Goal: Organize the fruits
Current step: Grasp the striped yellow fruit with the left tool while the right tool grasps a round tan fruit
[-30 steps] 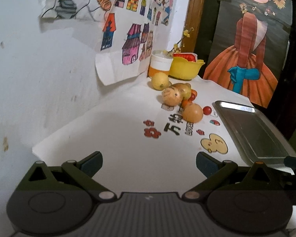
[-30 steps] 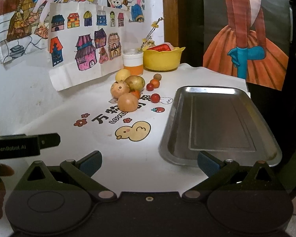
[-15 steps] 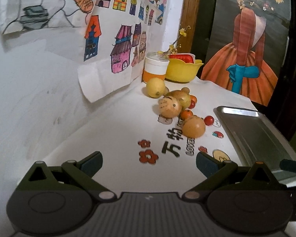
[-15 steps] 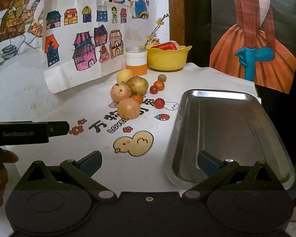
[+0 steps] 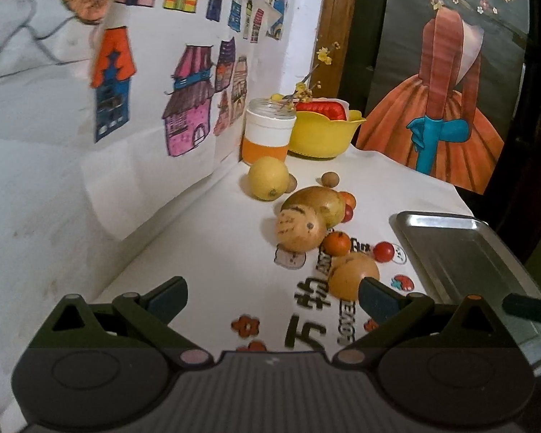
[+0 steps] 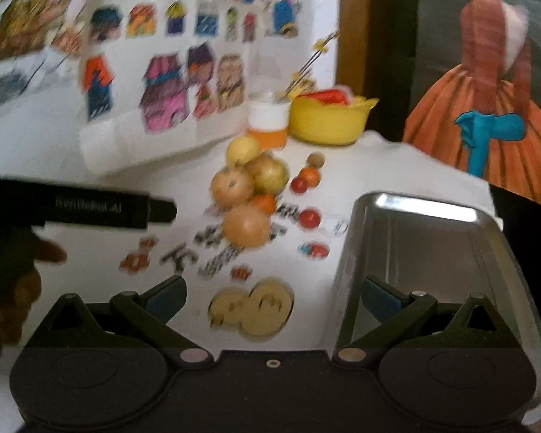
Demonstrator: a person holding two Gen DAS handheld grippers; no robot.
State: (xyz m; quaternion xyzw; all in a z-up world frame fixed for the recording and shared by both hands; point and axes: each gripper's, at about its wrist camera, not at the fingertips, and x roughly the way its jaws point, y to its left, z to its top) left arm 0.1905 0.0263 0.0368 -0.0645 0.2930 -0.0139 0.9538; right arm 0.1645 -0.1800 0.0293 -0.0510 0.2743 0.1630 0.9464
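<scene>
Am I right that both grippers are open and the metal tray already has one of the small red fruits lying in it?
Not quite: the metal tray holds no fruit, as the right wrist view shows. The small red fruit lies on the table beside it. Both the left gripper and right gripper are open.

A home corner is indicated by hand-coloured house drawings point(image 5: 184, 108) taped to the white wall, a painted dress poster point(image 5: 447, 83), and a cloth-covered table point(image 5: 198, 252) at whose far edge a yellow bowl point(image 5: 324, 133) is set.
</scene>
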